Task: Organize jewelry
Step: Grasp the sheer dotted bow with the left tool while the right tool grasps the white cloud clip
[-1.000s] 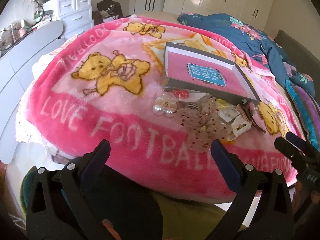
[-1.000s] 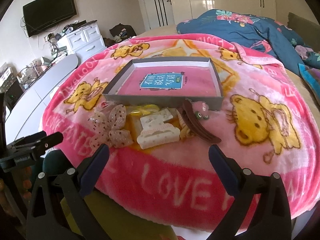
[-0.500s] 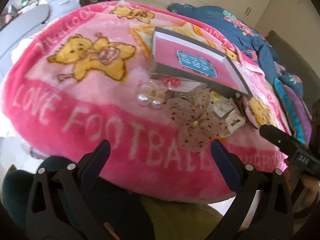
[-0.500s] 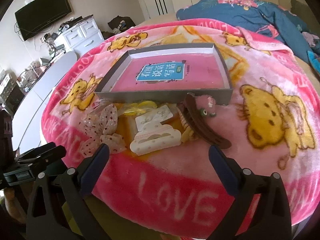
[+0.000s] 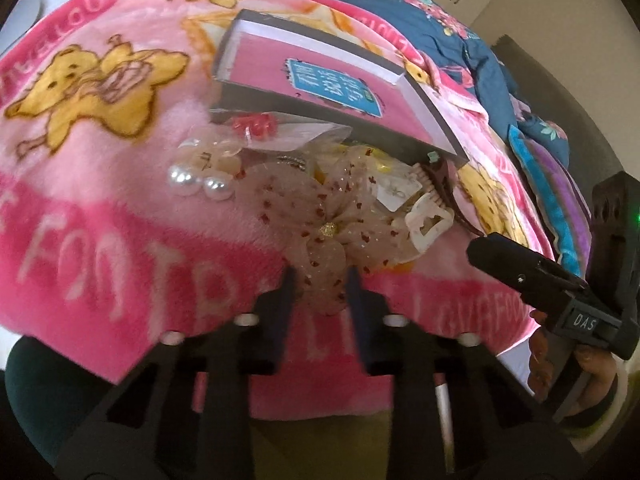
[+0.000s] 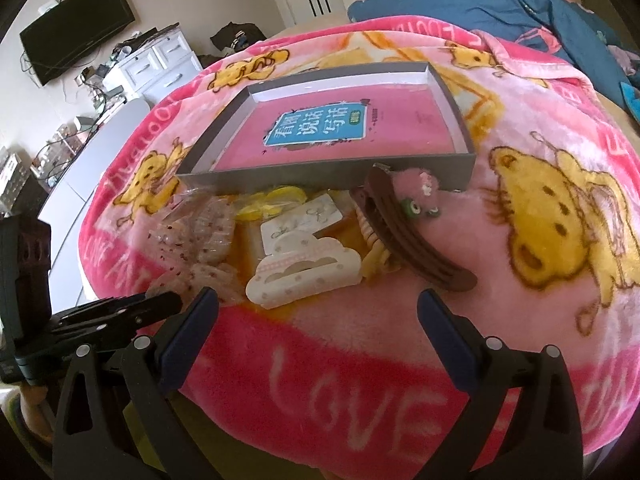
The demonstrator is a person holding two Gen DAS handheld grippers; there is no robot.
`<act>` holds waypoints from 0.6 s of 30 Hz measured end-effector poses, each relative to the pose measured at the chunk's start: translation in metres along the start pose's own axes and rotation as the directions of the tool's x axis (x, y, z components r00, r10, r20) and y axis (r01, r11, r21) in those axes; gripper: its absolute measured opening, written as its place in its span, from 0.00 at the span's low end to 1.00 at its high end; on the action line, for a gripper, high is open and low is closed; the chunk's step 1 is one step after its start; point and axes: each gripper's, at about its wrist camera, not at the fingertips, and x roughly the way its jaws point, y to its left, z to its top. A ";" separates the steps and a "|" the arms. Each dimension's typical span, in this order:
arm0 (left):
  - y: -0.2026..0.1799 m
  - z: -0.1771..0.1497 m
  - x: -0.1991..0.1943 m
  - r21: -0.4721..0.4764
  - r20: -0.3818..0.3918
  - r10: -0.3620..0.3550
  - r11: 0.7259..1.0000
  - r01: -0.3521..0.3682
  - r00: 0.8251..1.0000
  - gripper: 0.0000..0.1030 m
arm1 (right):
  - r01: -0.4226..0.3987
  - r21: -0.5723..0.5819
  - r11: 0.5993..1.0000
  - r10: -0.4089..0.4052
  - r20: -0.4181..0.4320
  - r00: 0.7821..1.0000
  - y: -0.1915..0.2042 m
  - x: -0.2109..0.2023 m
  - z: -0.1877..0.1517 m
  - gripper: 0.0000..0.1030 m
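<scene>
A pile of hair accessories lies on the pink blanket in front of a grey box (image 5: 320, 116) (image 6: 332, 168) with a pink lining. My left gripper (image 5: 320, 284) has closed onto the lower petal of a sheer beige bow (image 5: 332, 220) with red dots; the bow also shows in the right wrist view (image 6: 208, 236). Beside it lie two pearl beads (image 5: 200, 184), a white cloud claw clip (image 6: 304, 272), a brown hair clip (image 6: 412, 236) and a card of earrings (image 6: 304, 220). My right gripper (image 6: 318, 316) is open, just short of the white clip.
The pink blanket (image 6: 520, 168) covers the bed and drops off at its near edge. A blue quilt (image 6: 500, 0) lies behind the box. White drawers (image 6: 160, 60) and a wall TV (image 6: 76, 36) stand at the far left.
My left gripper moved forward and down to the pile and its fingers closed from wide open onto the bow. My right gripper moved closer to the white clip, still open.
</scene>
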 end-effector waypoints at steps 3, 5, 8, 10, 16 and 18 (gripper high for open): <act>0.002 -0.001 -0.002 0.014 0.012 0.004 1.000 -0.005 1.000 0.00 | -0.005 -0.008 1.000 0.005 -0.004 1.000 0.004 0.006 0.000 0.96; 0.005 -0.002 -0.007 0.011 0.026 0.005 1.000 -0.005 1.000 0.00 | -0.005 -0.018 1.000 0.005 -0.004 1.000 0.008 0.010 0.001 0.96; 0.010 -0.002 -0.015 0.004 0.047 0.007 1.000 -0.008 0.999 0.00 | 0.006 -0.057 0.998 -0.006 0.012 1.000 0.017 0.017 0.001 0.96; 0.014 -0.003 -0.022 -0.001 0.061 0.015 1.000 -0.015 0.998 0.00 | 0.016 -0.083 0.996 -0.014 0.026 1.000 0.022 0.020 0.002 0.96; 0.027 -0.006 -0.038 -0.030 0.082 0.026 0.999 -0.024 0.996 0.00 | 0.074 -0.145 0.987 -0.066 0.058 0.996 0.030 0.032 0.002 0.95; 0.029 -0.006 -0.044 -0.036 0.092 0.034 0.999 -0.031 0.995 0.00 | 0.078 -0.144 0.987 -0.071 0.049 0.996 0.029 0.039 0.002 0.88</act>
